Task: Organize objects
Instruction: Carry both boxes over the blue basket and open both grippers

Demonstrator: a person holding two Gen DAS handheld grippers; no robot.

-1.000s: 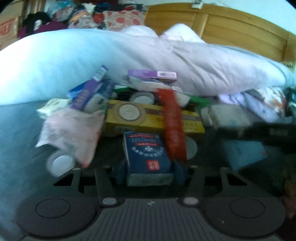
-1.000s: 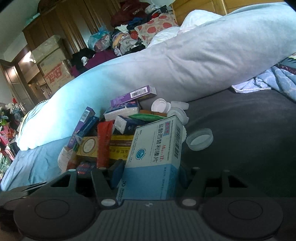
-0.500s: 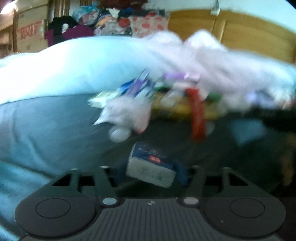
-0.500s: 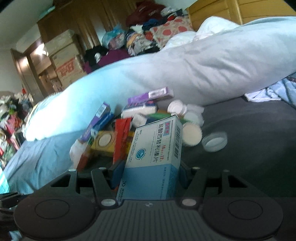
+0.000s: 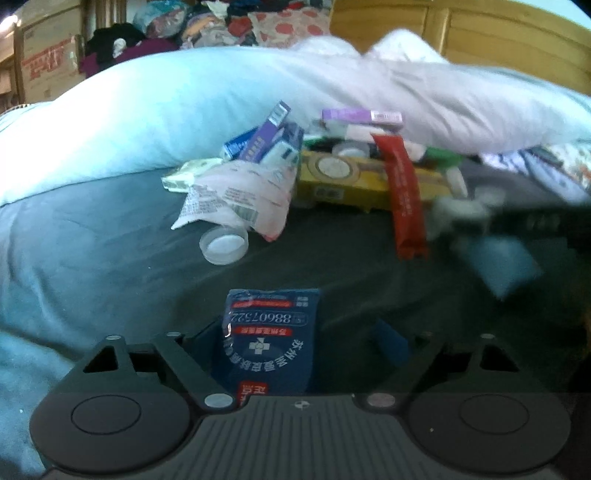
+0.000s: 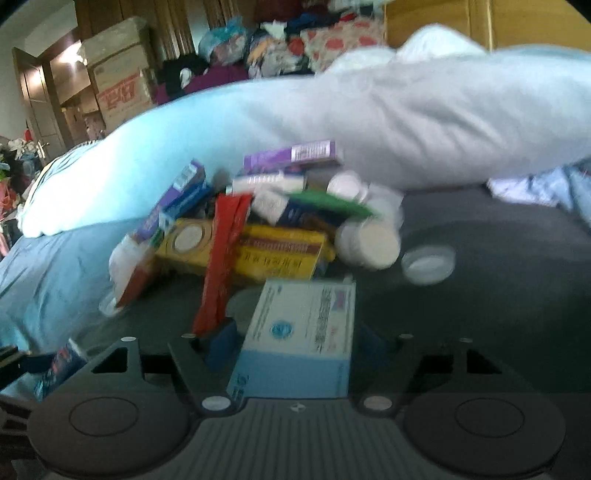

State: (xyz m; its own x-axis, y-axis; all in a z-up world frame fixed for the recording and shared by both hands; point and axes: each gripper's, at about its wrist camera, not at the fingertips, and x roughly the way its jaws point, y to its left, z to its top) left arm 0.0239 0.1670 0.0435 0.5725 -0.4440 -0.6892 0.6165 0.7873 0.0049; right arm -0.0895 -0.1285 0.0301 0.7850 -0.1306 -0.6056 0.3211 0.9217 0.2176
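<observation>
A dark blue medicine box [image 5: 271, 343] lies flat on the dark bed sheet [image 5: 351, 280] between the fingers of my left gripper [image 5: 299, 343], which is open, with a gap to the right pad. My right gripper [image 6: 295, 343] is open a little around a white and light blue box [image 6: 303, 332] that leans back between its fingers. Behind both is a heap of packs: a yellow box [image 6: 280, 251], a red sachet [image 6: 221, 258], a purple box [image 6: 291, 157], a white bottle [image 6: 369, 243] and a pink pouch [image 5: 240, 195].
A rolled pale blue quilt [image 5: 166, 110] runs behind the heap. Loose white caps [image 5: 223, 245] [image 6: 428, 262] lie on the sheet. A wooden headboard [image 5: 480, 29], piled clothes [image 6: 280, 44] and cardboard cartons [image 6: 118, 74] stand further back.
Both grippers pulled back from the heap with their boxes. The left one opened and its dark blue box now lies flat; the right one's fingers spread slightly and its box tipped backward.
</observation>
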